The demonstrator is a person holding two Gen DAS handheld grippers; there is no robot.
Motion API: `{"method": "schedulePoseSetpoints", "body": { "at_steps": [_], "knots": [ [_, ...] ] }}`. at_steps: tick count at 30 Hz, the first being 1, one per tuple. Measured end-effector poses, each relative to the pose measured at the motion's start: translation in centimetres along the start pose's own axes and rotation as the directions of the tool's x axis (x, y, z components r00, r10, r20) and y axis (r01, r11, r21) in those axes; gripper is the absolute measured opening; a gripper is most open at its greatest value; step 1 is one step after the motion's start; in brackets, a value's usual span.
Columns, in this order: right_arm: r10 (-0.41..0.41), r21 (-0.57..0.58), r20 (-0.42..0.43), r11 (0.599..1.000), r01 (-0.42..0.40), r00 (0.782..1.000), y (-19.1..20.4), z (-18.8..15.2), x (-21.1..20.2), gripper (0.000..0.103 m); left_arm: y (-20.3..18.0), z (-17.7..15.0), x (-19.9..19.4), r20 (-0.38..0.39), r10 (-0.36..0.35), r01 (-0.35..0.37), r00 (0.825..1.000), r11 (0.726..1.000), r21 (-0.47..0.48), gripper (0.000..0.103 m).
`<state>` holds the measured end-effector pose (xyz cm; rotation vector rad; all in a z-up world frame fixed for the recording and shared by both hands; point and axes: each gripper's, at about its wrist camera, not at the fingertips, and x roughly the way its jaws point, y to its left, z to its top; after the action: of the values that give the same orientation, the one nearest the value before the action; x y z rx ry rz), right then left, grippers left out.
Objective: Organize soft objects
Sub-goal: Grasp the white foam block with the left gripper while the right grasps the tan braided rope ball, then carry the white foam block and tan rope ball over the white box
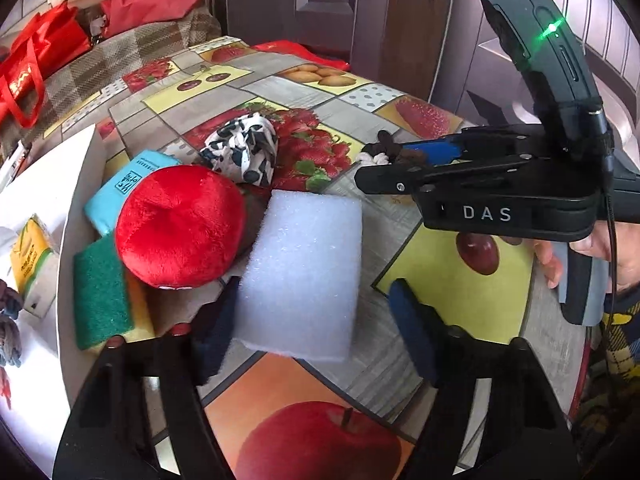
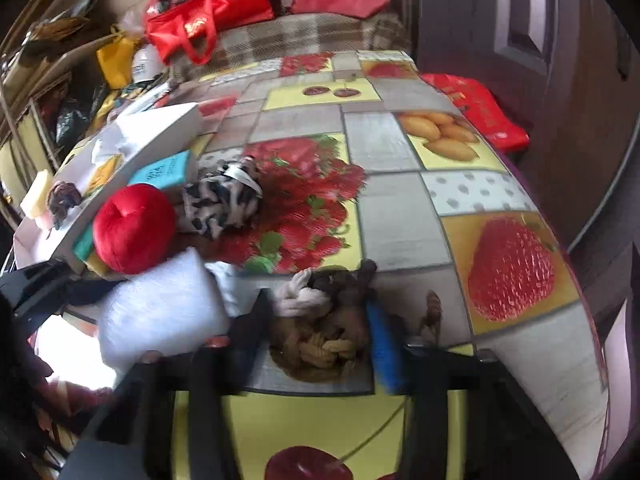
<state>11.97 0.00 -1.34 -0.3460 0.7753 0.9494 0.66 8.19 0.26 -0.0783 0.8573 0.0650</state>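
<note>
The counter (image 2: 400, 232) wears an oilcloth printed with squares of strawberries, cherries, apricots and apples. Its far and right edges curve away toward dark panelled doors (image 1: 332, 0). Beyond the far left edge lies a plaid cover (image 2: 300, 36) piled with a red bag (image 2: 200, 12) and other clutter.

Along the counter's left side stands a shallow white box (image 1: 76, 184), its wall facing the soft things heaped just beside it. The largest of these is a white foam block (image 1: 300, 272) at the near middle, its long axis running near to far with the far end tipped a little rightward. Left of it and touching it sits a red plush apple (image 1: 180, 224), which rests on a green-and-yellow scouring sponge (image 1: 100, 292) and a blue packet (image 1: 120, 184). A black-and-white crumpled cloth (image 1: 244, 148) lies farther off, on the strawberry square.

The left tool (image 1: 312, 290) straddles the foam block with its fingers spread: the left pad is against the block's long left edge, while the right pad stands clear of it. The right tool (image 2: 316, 304), held by a hand (image 1: 592, 252), pinches a knotted rope toy (image 2: 332, 344) of white, brown and tan strands on the counter, right of the foam.

The right half of the counter is open out to its rounded edge; the left is crowded up to the box wall.
</note>
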Motion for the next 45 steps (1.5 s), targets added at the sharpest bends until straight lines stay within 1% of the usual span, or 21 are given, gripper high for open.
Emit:
{"method": "schedulePoseSetpoints", "body": {
  "at_steps": [1, 3, 5, 8, 11, 14, 15, 16, 19, 21, 23, 25, 26, 28, 30, 33, 36, 38, 42, 45],
  "knots": [
    [0.006, 0.001, 0.007, 1.0, -0.006, 1.0, -0.1, 0.0, -0.1, 0.037, -0.2, 0.0, 0.0, 0.001, 0.005, -0.005, 1.0, 1.0, 0.008, 0.061],
    [0.021, 0.025, 0.025, 0.999, -0.021, 0.999, -0.7, -0.1, -0.4, 0.037, -0.5, 0.2, 0.2, -0.003, 0.018, -0.018, 1.0, 0.999, 0.028, 0.061],
    [0.03, 0.055, 0.02, 0.998, -0.032, 0.999, -1.3, -0.2, -0.4, 0.037, -0.8, 0.4, 0.5, -0.005, 0.037, -0.037, 0.999, 0.999, 0.039, 0.062],
    [0.053, 0.091, 0.016, 0.994, -0.055, 0.998, -1.8, -0.2, -0.3, 0.037, -0.8, 1.0, 1.0, -0.007, 0.043, -0.043, 0.999, 0.999, 0.025, 0.062],
    [0.053, 0.096, 0.017, 0.994, -0.054, 0.998, -1.5, -0.2, -0.4, 0.037, -0.8, 1.4, 1.4, -0.01, 0.049, -0.049, 0.999, 0.999, 0.019, 0.067],
    [0.062, 0.111, 0.02, 0.992, -0.064, 0.998, -1.6, -0.2, -0.4, 0.037, -1.1, 1.6, 1.6, -0.012, 0.045, -0.045, 0.999, 0.998, 0.033, 0.067],
    [0.067, 0.117, 0.021, 0.991, -0.069, 0.998, -1.7, -0.3, -0.4, 0.037, -1.2, 1.6, 1.6, -0.009, 0.038, -0.038, 0.999, 0.998, 0.04, 0.059],
    [0.072, 0.124, 0.023, 0.99, -0.074, 0.997, -1.9, -0.3, -0.4, 0.037, -1.4, 1.5, 1.4, -0.002, 0.027, -0.027, 1.0, 0.999, 0.047, 0.052],
    [0.073, 0.142, 0.032, 0.987, -0.077, 0.997, -2.2, -0.2, -0.5, 0.037, -1.6, 1.5, 1.0, 0.02, 0.025, -0.026, 0.999, 0.998, 0.053, 0.052],
    [0.062, 0.16, 0.047, 0.985, -0.069, 0.997, -2.4, -0.2, -0.7, 0.037, -1.4, 1.3, -0.3, 0.086, 0.02, -0.023, 0.996, 0.999, 0.04, 0.052],
    [0.06, 0.179, 0.093, 0.981, -0.076, 0.994, -2.5, -0.2, -1.4, 0.037, -1.2, 1.0, -1.9, 0.167, 0.037, -0.041, 0.985, 0.999, 0.021, 0.052],
    [0.05, 0.185, 0.155, 0.98, -0.079, 0.987, -2.3, -0.2, -2.2, 0.037, -1.1, 0.5, -3.6, 0.254, 0.069, -0.071, 0.965, 0.997, 0.0, 0.052],
    [0.038, 0.188, 0.192, 0.979, -0.075, 0.981, -2.0, -0.2, -2.7, 0.037, -1.1, 0.2, -4.5, 0.3, 0.094, -0.093, 0.949, 0.996, -0.015, 0.052],
    [0.013, 0.186, 0.273, 0.98, -0.066, 0.962, -1.2, -0.3, -3.8, 0.037, -1.0, -0.3, -5.6, 0.349, 0.134, -0.128, 0.928, 0.991, -0.038, 0.052],
    [-0.01, 0.187, 0.344, 0.981, -0.058, 0.939, -0.5, -0.4, -4.7, 0.037, -1.0, -0.8, -6.6, 0.389, 0.165, -0.157, 0.906, 0.986, -0.053, 0.052],
    [-0.025, 0.177, 0.419, 0.983, -0.054, 0.908, 0.4, -0.4, -5.7, 0.037, -0.6, -1.7, -7.8, 0.431, 0.215, -0.21, 0.876, 0.976, -0.06, 0.052],
    [-0.037, 0.166, 0.451, 0.985, -0.043, 0.892, 1.3, -0.3, -6.0, 0.037, 0.5, -2.7, -8.9, 0.454, 0.266, -0.262, 0.85, 0.962, -0.073, 0.053],
    [-0.036, 0.156, 0.455, 0.987, -0.039, 0.89, 1.8, -0.2, -5.9, 0.037, 1.7, -3.3, -9.5, 0.457, 0.301, -0.288, 0.837, 0.952, -0.099, 0.053],
    [-0.032, 0.137, 0.453, 0.99, -0.035, 0.891, 2.9, 0.0, -5.6, 0.037, 5.3, -5.0, -11.2, 0.454, 0.366, -0.311, 0.812, 0.93, -0.194, 0.053],
    [-0.024, 0.122, 0.454, 0.992, -0.036, 0.891, 3.4, 0.2, -5.4, 0.037, 6.6, -6.1, -12.0, 0.451, 0.405, -0.328, 0.795, 0.913, -0.241, 0.053]
  ]
}}
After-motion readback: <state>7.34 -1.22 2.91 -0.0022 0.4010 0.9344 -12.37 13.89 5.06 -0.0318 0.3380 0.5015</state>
